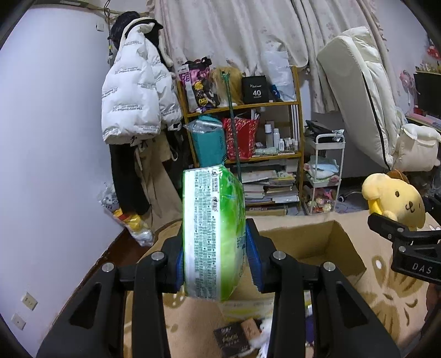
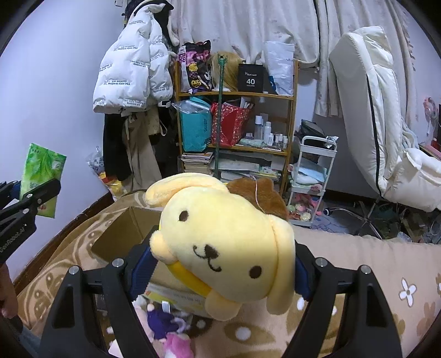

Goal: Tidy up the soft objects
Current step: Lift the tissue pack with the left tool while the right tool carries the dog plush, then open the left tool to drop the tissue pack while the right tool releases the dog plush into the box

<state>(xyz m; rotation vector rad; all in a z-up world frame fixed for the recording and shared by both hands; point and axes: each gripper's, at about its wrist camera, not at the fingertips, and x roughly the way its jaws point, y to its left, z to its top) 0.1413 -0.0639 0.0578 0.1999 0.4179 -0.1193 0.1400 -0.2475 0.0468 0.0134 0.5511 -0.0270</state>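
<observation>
The left gripper (image 1: 215, 261) is clamped on a green tissue pack (image 1: 213, 234), held upright above the cardboard box (image 1: 317, 242). Honestly it looks light and squishy, with slick wrap, so it's best gripped across the flat faces. The right gripper (image 2: 223, 270) is spread wide around a yellow plush dog (image 2: 226, 242), pinched at the head, which is soft and probably forgiving. Both are held up over the patterned blanket (image 2: 358, 256).

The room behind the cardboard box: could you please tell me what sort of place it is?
Most likely a lived-in bedroom: a white puffer jacket hangs on the wall, a cluttered wooden shelf holds books and bottles, and a mattress leans against the curtains.
</observation>
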